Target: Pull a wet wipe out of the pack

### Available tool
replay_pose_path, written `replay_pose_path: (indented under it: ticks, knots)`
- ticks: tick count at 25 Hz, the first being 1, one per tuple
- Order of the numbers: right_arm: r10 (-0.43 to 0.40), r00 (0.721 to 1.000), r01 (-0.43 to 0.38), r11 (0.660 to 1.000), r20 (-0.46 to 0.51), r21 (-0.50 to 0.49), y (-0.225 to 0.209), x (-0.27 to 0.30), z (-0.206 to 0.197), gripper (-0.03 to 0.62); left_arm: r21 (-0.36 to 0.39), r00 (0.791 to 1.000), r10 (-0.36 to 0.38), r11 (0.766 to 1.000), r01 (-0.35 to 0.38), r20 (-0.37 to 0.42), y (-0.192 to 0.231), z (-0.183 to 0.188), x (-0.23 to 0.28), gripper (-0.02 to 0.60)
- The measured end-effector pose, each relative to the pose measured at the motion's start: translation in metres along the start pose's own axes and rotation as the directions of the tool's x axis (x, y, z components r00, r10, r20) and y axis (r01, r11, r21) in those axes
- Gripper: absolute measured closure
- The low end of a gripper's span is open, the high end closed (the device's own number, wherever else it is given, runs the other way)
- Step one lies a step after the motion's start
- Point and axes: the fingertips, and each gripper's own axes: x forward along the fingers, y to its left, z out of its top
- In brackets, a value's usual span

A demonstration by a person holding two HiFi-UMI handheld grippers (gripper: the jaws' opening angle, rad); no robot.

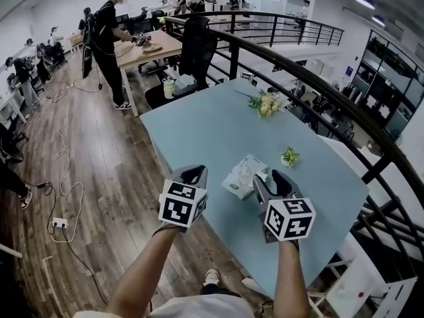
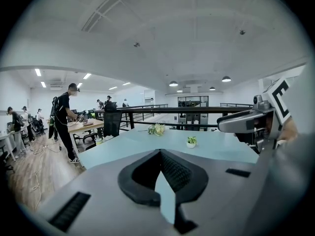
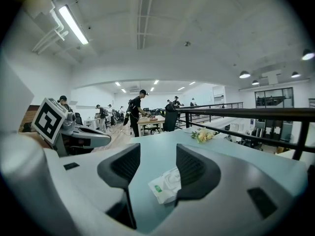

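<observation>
Right gripper view: right gripper (image 3: 156, 157) fingers wide apart, empty, pack (image 3: 167, 185) at 12 o'clock on bench (image 3: 231, 154), likely aligned for grasp. Left gripper (image 2: 158, 154) fingers together, empty.

Mezzanine office, seen down past my own forearms — my left gripper (image 1: 192, 175) and right gripper (image 1: 275, 181) hover over the near edge of a pale blue table (image 1: 199, 124). A wet wipe pack (image 1: 242, 174) lies flat between them, just beside the right one. Farther along the tabletop sit a small potted plant (image 1: 289, 156) and a bunch of flowers (image 1: 266, 103). A black railing (image 1: 331, 98) curves along the table's far side. Across the plank floor (image 1: 99, 151), a person in black (image 1: 109, 38) stands at a wooden desk (image 1: 149, 48).
</observation>
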Motion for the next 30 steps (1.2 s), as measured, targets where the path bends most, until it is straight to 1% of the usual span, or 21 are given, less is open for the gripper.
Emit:
replay_pose_path:
  ticks: [5, 11, 17, 24, 30]
  knots:
    - [-0.007, 1.0, 0.007, 1.0, -0.002, 0.01, -0.032, 0.027, -0.003, 0.382, 0.011, 1.0, -0.003, 1.0, 0.003, -0.006, 0.002, 0.007, 0.04, 0.588]
    - [-0.013, 1.0, 0.013, 1.0, -0.003, 0.016, -0.054, 0.047, 0.001, 0.382, 0.018, 1.0, 0.002, 1.0, -0.001, -0.006, 0.006, 0.018, 0.067, 0.588]
    - [-0.018, 1.0, 0.018, 1.0, -0.003, 0.018, -0.074, 0.058, 0.001, 0.382, 0.027, 1.0, 0.0, 1.0, 0.0, -0.006, 0.002, 0.025, 0.09, 0.588]
    - [-0.032, 0.999, 0.032, 0.999, 0.005, 0.031, -0.087, 0.067, 0.003, 0.382, 0.054, 1.0, -0.012, 0.998, 0.012, -0.003, 0.004, 0.036, 0.106, 0.588]
    - [-0.055, 0.998, 0.055, 0.998, 0.008, 0.031, -0.099, 0.068, 0.002, 0.382, 0.06, 0.999, -0.036, 0.998, 0.035, 0.002, -0.002, 0.039, 0.12, 0.588]
